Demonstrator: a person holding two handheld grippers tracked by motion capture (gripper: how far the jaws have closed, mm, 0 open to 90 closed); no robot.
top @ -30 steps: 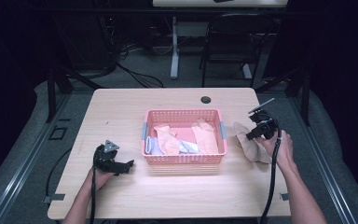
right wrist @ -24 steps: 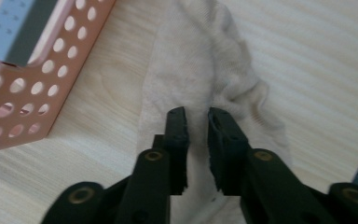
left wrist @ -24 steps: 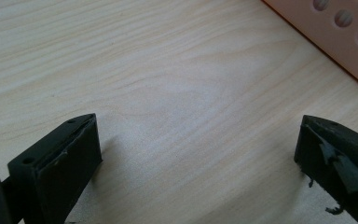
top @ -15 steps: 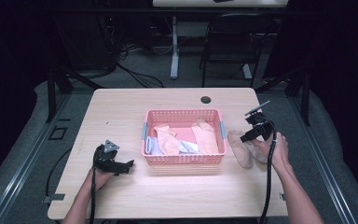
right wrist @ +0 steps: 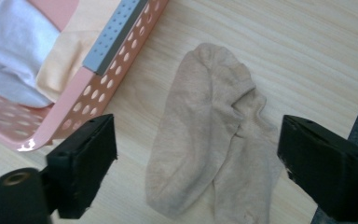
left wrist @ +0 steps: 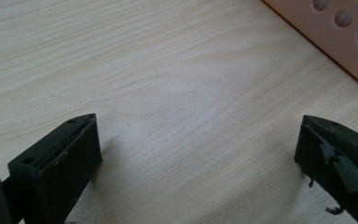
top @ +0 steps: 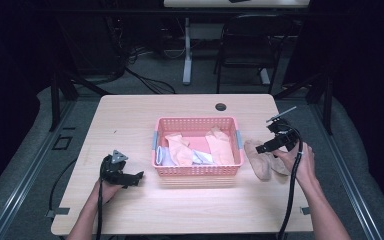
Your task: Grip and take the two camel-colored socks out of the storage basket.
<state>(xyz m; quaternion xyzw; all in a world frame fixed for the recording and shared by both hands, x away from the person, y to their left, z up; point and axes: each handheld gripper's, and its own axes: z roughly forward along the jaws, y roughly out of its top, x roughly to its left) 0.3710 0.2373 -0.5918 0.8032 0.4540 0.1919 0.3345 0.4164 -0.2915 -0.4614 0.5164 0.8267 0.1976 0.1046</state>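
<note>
At the left of the high view the left gripper (top: 130, 178) lies low on the wooden table (top: 130, 115), pointing toward the pink perforated basket (top: 197, 171); in the left gripper view its jaws stand wide apart over bare wood with nothing between them. The basket sits mid-table and holds peach-coloured socks (top: 219, 145) and a pale white-blue one (top: 166, 156). Just right of the basket, flat on the table, lie two beige socks (top: 260, 159), overlapping. The right gripper (top: 266, 148) hangs above them, its jaws having just been opening, now wide and gripping nothing; in the right gripper view the beige socks (right wrist: 214, 135) lie on the wood between and below the jaws. No writing or label can be read anywhere.
</note>
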